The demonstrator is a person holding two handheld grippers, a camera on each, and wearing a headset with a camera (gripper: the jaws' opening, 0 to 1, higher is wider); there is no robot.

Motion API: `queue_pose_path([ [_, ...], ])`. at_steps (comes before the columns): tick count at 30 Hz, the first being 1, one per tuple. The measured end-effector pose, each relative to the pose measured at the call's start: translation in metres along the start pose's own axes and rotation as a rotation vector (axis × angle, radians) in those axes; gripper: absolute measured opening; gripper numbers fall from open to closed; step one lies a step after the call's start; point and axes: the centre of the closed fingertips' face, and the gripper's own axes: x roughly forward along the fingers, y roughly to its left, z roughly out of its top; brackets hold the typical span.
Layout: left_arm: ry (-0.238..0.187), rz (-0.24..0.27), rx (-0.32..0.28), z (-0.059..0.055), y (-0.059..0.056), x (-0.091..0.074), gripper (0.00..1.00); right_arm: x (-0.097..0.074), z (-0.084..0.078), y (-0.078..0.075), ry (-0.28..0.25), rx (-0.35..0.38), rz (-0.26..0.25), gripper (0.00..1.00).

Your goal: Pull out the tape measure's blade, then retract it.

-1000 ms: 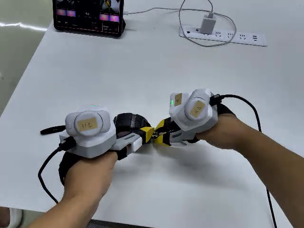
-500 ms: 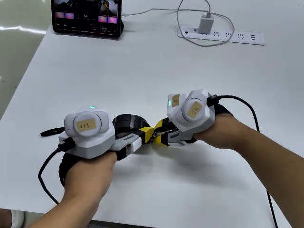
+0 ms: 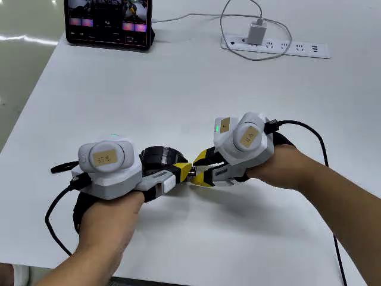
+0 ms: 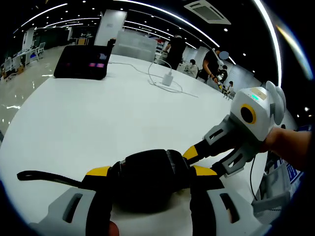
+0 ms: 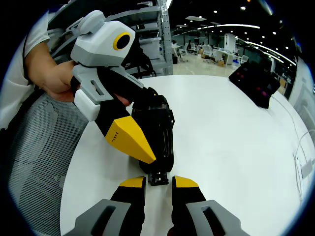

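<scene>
2 illegible stickers (image 3: 105,158), left gripper (image 4: 150,173) clamping tape measure (image 5: 157,130), right gripper (image 5: 158,183) pinching tip (image 5: 158,177)

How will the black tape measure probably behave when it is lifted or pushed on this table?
The tape measure looks a rigid, chunky case, so it should hold shape between the left gripper's jaws. Its rounded body may roll or slide on the smooth white table. Its loose strap will likely drag floppily.

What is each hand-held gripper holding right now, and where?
Left hand-held gripper clamps the tape measure case by its two sides. Right hand-held gripper has its jaws flanking the blade's end hook; a firm pinch cannot be told.
</scene>
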Motion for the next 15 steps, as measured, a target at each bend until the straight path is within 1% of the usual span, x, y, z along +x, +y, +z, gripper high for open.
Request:
queue_pose_path([
  [3,-0.008,-0.002,0.017,0.005,0.000,0.001,0.60,-0.001,0.001,-0.001,-0.002,-0.001,-0.006,0.18],
  [6,-0.012,-0.007,0.025,0.008,0.000,0.001,0.60,-0.006,0.003,0.000,-0.019,0.010,-0.015,0.18],
  [8,-0.019,-0.009,0.031,0.010,-0.001,0.000,0.62,-0.009,0.004,-0.001,-0.033,0.024,-0.026,0.20],
  [10,-0.021,-0.012,0.039,0.012,-0.001,-0.001,0.65,-0.010,0.003,0.000,-0.031,0.025,-0.033,0.23],
  [12,-0.031,-0.012,0.055,0.014,-0.002,-0.002,0.68,-0.013,0.003,0.000,-0.032,0.035,-0.042,0.26],
  [13,-0.027,-0.015,0.062,0.014,-0.002,-0.003,0.67,-0.014,0.005,0.001,-0.046,0.046,-0.039,0.26],
  [15,-0.027,-0.015,0.062,0.015,-0.001,-0.003,0.67,-0.015,0.005,0.001,-0.049,0.051,-0.044,0.27],
])
